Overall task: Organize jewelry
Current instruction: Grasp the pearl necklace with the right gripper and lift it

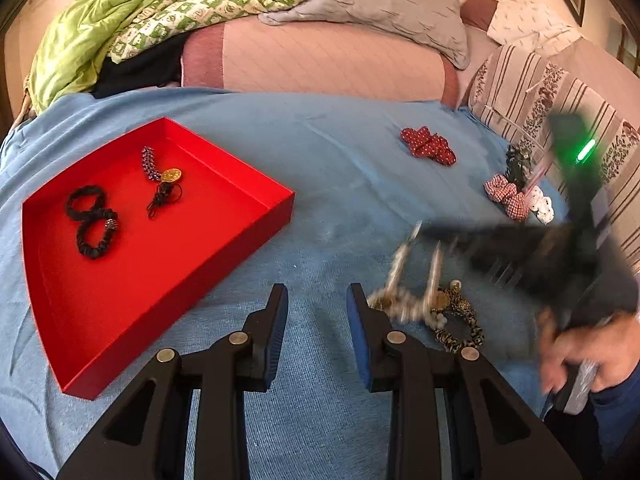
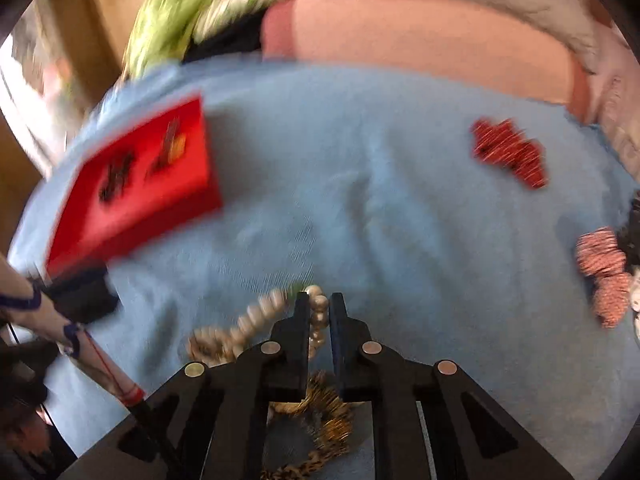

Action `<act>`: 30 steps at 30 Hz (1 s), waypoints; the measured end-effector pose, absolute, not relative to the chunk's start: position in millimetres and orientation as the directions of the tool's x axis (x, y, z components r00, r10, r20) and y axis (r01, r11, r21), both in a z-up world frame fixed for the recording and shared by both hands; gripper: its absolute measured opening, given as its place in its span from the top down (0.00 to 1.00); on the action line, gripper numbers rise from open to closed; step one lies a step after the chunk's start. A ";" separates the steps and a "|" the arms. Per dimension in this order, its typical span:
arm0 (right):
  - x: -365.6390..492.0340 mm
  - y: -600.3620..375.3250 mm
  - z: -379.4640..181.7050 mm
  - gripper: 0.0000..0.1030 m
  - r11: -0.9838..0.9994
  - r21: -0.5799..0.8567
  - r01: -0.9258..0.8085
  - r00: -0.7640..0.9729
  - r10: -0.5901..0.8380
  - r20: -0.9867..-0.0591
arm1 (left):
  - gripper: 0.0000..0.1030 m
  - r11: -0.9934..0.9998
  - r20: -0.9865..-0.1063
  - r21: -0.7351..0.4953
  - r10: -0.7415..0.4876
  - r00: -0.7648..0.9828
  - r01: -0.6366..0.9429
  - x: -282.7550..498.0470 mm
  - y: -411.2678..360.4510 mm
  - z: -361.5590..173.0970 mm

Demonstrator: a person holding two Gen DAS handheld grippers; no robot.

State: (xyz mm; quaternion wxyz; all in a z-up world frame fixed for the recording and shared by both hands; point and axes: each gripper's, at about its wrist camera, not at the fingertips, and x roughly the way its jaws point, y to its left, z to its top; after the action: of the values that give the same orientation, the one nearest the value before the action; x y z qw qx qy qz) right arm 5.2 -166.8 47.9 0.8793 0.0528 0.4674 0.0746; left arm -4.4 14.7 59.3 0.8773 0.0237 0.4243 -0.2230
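Observation:
A red tray (image 1: pixel 240 236) lies on the blue bed cover at the left; in it are two black scrunchies (image 1: pixel 91 222) and a beaded piece with a gold pendant (image 1: pixel 164 178). My left gripper (image 1: pixel 318 308) is open and empty, low over the cover just right of the tray. My right gripper (image 2: pixel 319 312) is shut on a pearl necklace (image 2: pixel 256 316), whose strand hangs off to the left; it shows blurred in the left wrist view (image 1: pixel 404 280). A leopard-print scrunchie (image 1: pixel 460 324) lies under it.
A red dotted scrunchie (image 1: pixel 428 146) lies far right on the cover. A checked red scrunchie (image 1: pixel 506 196), a dark one (image 1: pixel 518 160) and a white one (image 1: pixel 542 206) sit by the striped pillow (image 1: pixel 532 92). A green quilt (image 1: pixel 132 20) and pink bolster (image 1: pixel 320 60) lie behind.

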 end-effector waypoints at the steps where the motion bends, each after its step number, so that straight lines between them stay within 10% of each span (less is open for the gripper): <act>1: 0.9 -177.5 64.2 0.90 0.978 0.197 -0.062 0.628 0.192 -0.755 | 0.72 0.896 -0.756 -0.151 -0.376 0.536 0.416 -4.0 15.0 58.9; 5: -20.2 -200.4 107.4 0.90 0.957 0.280 -0.072 0.797 0.224 -0.561 | 0.72 0.895 -0.763 -0.160 -0.380 0.522 0.417 0.3 16.6 55.8; 13: -18.9 -231.3 106.5 0.90 0.823 0.545 -0.160 0.761 0.454 -0.462 | 0.72 0.892 -0.777 -0.146 -0.370 0.509 0.427 4.4 5.2 48.7; 17: -14.9 -217.4 94.1 0.90 0.929 0.364 -0.071 0.736 0.295 -0.609 | 0.72 0.892 -0.782 -0.141 -0.366 0.504 0.429 7.2 1.8 46.6; 20: -13.9 -232.6 88.0 0.90 0.833 0.544 -0.103 0.714 0.442 -0.543 | 0.72 0.888 -0.783 -0.150 -0.375 0.495 0.436 8.4 0.1 46.1; 30: -25.6 -264.6 91.8 0.90 0.856 0.516 -0.015 0.766 0.341 -0.545 | 0.72 0.817 -0.793 -0.207 -0.463 0.397 0.538 5.3 -28.5 38.2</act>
State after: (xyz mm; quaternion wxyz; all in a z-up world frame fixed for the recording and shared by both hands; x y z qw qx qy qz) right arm -25.6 -264.6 91.8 0.9059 0.2492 0.3279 0.0982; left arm 5.3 -28.5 38.2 0.8347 0.0409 0.4602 -0.2997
